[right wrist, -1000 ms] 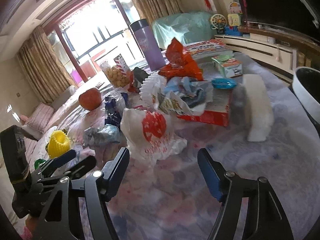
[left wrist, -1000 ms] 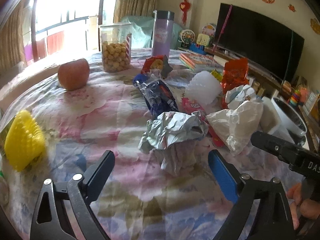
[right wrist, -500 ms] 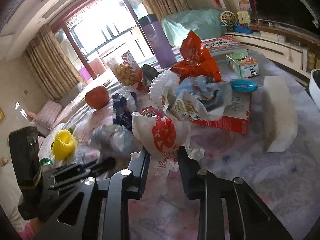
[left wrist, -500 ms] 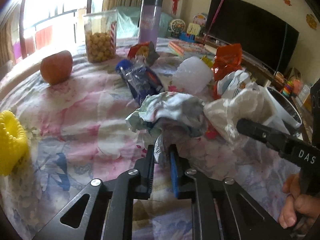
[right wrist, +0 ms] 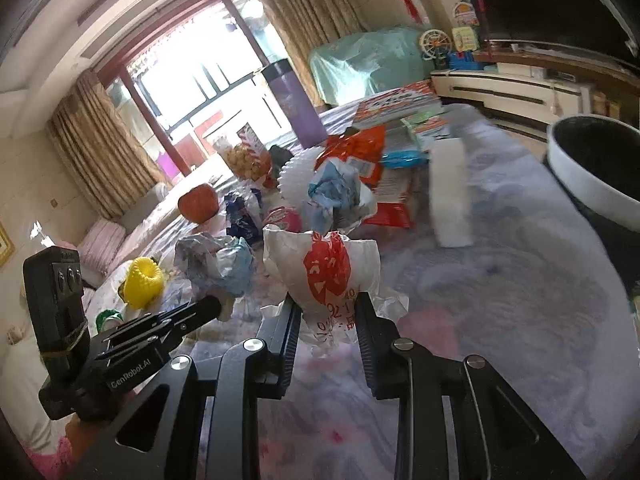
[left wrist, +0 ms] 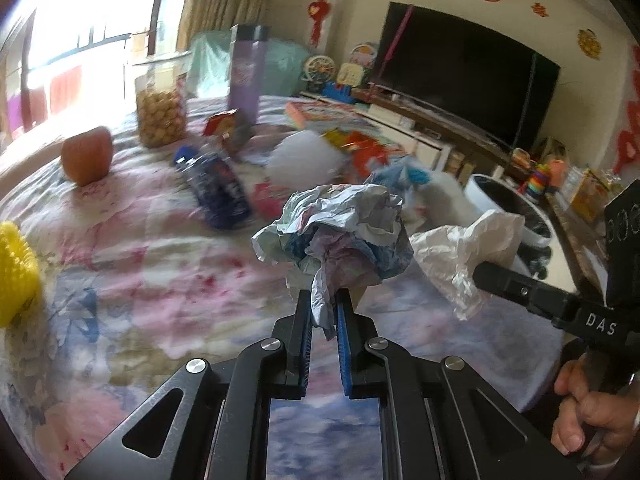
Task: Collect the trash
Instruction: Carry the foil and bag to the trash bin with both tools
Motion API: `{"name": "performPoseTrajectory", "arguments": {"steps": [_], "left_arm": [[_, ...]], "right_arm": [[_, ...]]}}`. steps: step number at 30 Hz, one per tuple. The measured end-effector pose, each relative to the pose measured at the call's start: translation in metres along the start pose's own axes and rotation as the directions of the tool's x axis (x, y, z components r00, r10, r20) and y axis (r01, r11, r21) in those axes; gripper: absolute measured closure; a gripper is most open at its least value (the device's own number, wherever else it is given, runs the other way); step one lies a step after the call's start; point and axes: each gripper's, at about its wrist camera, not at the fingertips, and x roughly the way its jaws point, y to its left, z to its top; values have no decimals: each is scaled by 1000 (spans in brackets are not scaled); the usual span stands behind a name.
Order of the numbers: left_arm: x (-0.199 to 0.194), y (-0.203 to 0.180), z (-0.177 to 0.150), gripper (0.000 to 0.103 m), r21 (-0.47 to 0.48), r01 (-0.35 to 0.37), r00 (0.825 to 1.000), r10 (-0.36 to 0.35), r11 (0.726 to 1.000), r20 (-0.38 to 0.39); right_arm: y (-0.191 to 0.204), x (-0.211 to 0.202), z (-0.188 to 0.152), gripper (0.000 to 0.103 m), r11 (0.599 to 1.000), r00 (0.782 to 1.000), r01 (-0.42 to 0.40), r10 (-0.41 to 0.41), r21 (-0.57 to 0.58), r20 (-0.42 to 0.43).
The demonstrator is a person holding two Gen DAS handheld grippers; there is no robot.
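The left gripper (left wrist: 322, 312) pinches crumpled paper (left wrist: 336, 236), the right gripper (right wrist: 326, 320) pinches a plastic bag (right wrist: 324, 268); next, I think, both go to the bin (right wrist: 596, 164).

Bare floral tablecloth (right wrist: 500, 300) lies open along the near edge by my grippers, while wrappers (right wrist: 352, 168), a white foam block (right wrist: 450, 192) and the bin (right wrist: 596, 168) crowd the far side.

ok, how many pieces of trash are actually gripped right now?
2. The crumpled foil wrapper is pinched in the left gripper, and the white plastic bag with red print sits between the right gripper jaws. Other litter lies ungripped.
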Motion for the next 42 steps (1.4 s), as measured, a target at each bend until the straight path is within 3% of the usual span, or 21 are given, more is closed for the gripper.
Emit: {"name": "performPoseTrajectory", "arguments": {"steps": [7,18,33,42], "left_arm": [[0,-28,3,93,60,56,998,-56,997,-1],[33,-71,19,93,142,122,992,-117,982,-42],[91,-132,55,93,215,199,979,-187,956,-76],[124,-167,77,93,259,208,977,-190,943,-94]], "right_arm": [[-21,-27,-1,76,998,998,41,-42,38,45],[-62,-56,1,76,987,988,108,-119,115,96],[-128,-110,16,76,951,953,211,-251,225,171],[-160,-117,34,76,931,936,247,-301,269,182]]}}
